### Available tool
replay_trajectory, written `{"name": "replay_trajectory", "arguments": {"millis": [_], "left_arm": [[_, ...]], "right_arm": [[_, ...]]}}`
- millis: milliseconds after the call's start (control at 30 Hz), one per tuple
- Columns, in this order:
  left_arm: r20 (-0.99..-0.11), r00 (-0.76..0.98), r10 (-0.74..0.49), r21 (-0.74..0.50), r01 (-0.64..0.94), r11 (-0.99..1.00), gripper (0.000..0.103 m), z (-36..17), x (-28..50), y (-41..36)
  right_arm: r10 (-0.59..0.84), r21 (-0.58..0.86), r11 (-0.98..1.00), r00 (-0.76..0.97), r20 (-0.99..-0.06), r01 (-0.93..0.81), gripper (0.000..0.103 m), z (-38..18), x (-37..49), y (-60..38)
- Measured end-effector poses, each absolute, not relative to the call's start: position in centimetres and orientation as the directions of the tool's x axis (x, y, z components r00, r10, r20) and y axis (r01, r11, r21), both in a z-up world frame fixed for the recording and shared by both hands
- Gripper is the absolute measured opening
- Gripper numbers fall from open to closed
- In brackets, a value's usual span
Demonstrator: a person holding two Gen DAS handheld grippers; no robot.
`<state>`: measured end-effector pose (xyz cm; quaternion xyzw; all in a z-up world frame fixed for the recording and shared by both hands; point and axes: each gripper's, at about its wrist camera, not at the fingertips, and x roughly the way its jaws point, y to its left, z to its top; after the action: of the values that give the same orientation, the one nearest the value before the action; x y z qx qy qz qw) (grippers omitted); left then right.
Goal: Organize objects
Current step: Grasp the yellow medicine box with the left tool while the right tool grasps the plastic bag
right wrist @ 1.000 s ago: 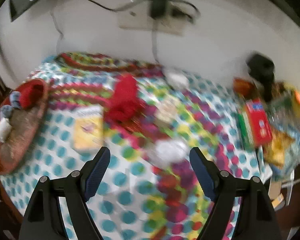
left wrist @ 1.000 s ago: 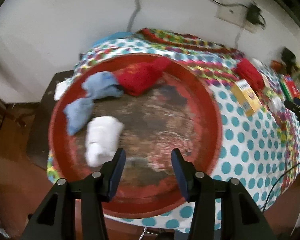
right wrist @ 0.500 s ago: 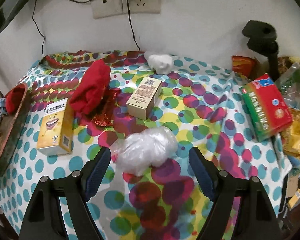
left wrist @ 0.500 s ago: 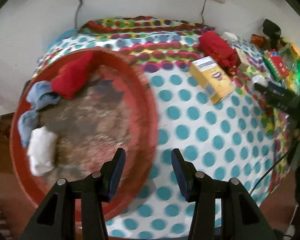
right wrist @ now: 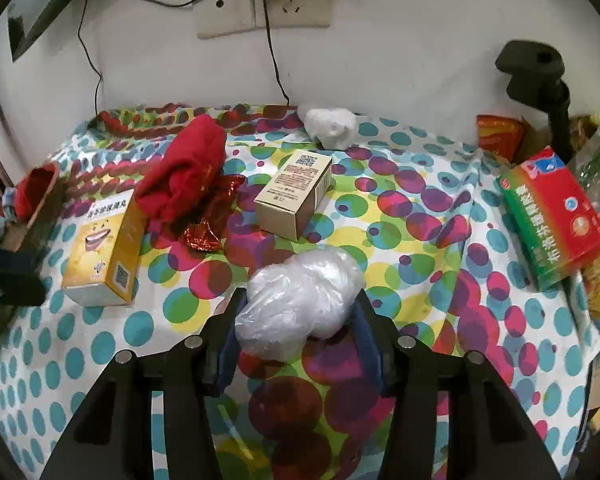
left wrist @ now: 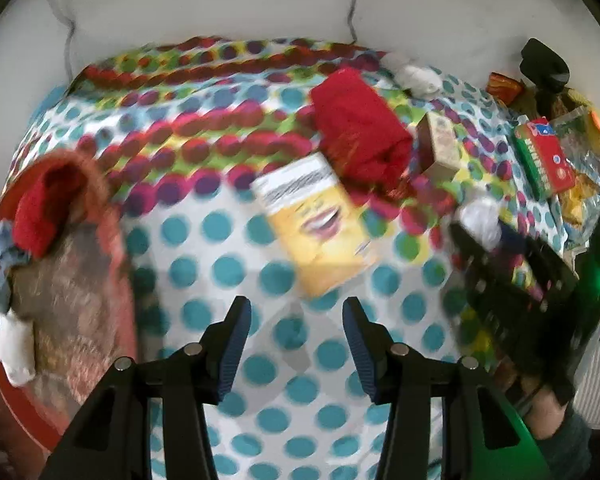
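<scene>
The right gripper (right wrist: 296,320) has its two fingers spread apart, with a crumpled clear plastic bag (right wrist: 300,300) sitting right between them on the spotted tablecloth (right wrist: 420,320). The bag's sides are touching or almost touching the blue pads (right wrist: 226,344); I cannot tell if they squeeze it. A bit farther back stands a small tan box (right wrist: 294,200). To its left lie a yellow box with a smiling mouth (right wrist: 104,248), a shiny red wrapper (right wrist: 204,232) and a rolled red cloth (right wrist: 184,172). A green and red box (right wrist: 552,216) lies off to the right. A white lump (right wrist: 332,126) rests at the far edge by the wall.

The left gripper (left wrist: 296,344) is open too, with nothing between its fingers. It hangs over the tablecloth (left wrist: 204,256), and the yellow box (left wrist: 320,228) lies just ahead of the fingertips. The red cloth (left wrist: 360,132) lies behind that box. Far left is a round red tray (left wrist: 124,240) holding a red sock (left wrist: 40,208), blue socks (left wrist: 0,268) and a white sock (left wrist: 16,344). This view is blurry.
</scene>
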<state>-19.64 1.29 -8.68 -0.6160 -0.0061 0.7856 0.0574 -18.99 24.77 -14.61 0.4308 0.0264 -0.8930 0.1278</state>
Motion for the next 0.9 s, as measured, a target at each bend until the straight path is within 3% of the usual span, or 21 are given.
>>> {"name": "replay_trajectory", "arguments": {"millis": [367, 567, 900], "left_arm": [[-0.981, -0.161, 0.111, -0.124, 0.071, -0.99, 0.051, -10.5, -23.5, 2.1], [-0.981, -0.173, 0.084, -0.107, 0.131, -0.986, 0.059, -11.5, -24.7, 2.4], [-0.981, -0.19, 0.045, -0.074, 0.151, -0.986, 0.059, -13.7, -25.4, 3.6]], "right_arm": [[-0.275, 0.144, -0.954, -0.58, -0.767, 0.262, 0.052, -14.9, -19.1, 25.6], [-0.299, 0.17, -0.948, -0.577, -0.76, 0.269, 0.054, -15.0, -19.1, 25.9], [-0.301, 0.17, -0.948, -0.576, -0.76, 0.27, 0.055, -15.1, -19.1, 25.9]]}}
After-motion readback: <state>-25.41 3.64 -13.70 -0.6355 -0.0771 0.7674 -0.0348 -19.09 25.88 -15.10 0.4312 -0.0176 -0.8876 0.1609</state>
